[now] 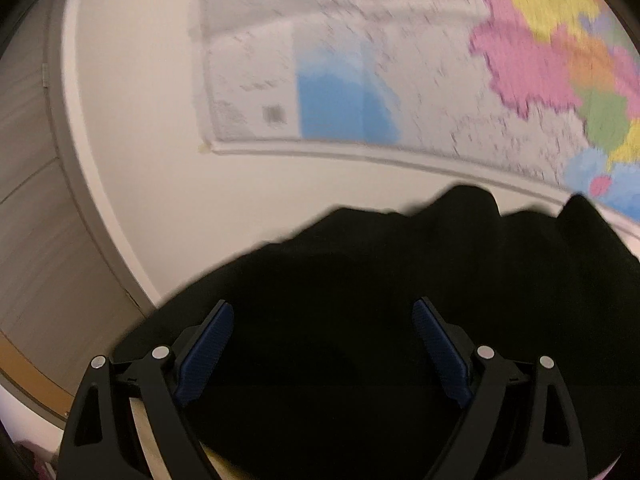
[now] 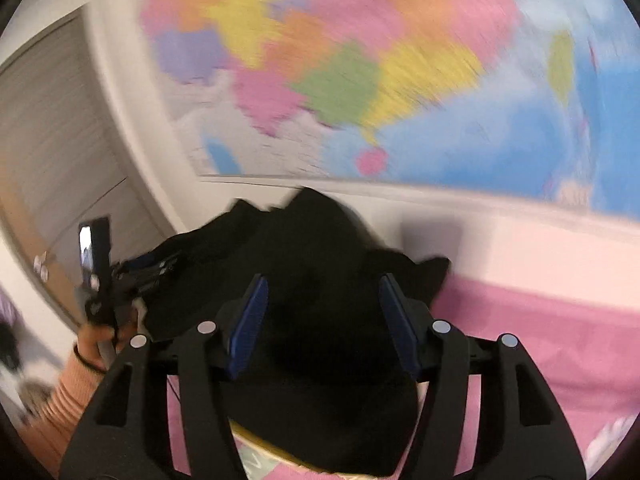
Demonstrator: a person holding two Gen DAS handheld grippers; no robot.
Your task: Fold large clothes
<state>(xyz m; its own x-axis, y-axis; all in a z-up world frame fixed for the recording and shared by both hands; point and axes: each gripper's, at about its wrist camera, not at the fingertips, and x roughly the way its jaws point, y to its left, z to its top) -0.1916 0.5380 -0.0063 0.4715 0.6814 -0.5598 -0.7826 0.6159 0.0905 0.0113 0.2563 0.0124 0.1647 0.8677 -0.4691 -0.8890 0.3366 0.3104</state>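
A large black garment (image 1: 360,320) lies bunched in front of a white wall, and its cloth fills the lower half of the left wrist view. My left gripper (image 1: 323,304) is open, its blue pads (image 1: 212,344) wide apart over the cloth with nothing pinched. In the right wrist view the same garment (image 2: 320,240) is heaped on a pink bed cover (image 2: 540,340). My right gripper (image 2: 323,280) is open, and the cloth lies below and between its blue pads (image 2: 250,320) without being pressed. The left gripper (image 2: 160,264) shows at the garment's left edge, blurred.
A colourful wall map (image 1: 400,60) hangs above the garment and also fills the top of the right wrist view (image 2: 400,60). Grey door panels (image 2: 52,140) stand at the left. A hand in an orange ribbed sleeve (image 2: 80,380) holds the left gripper.
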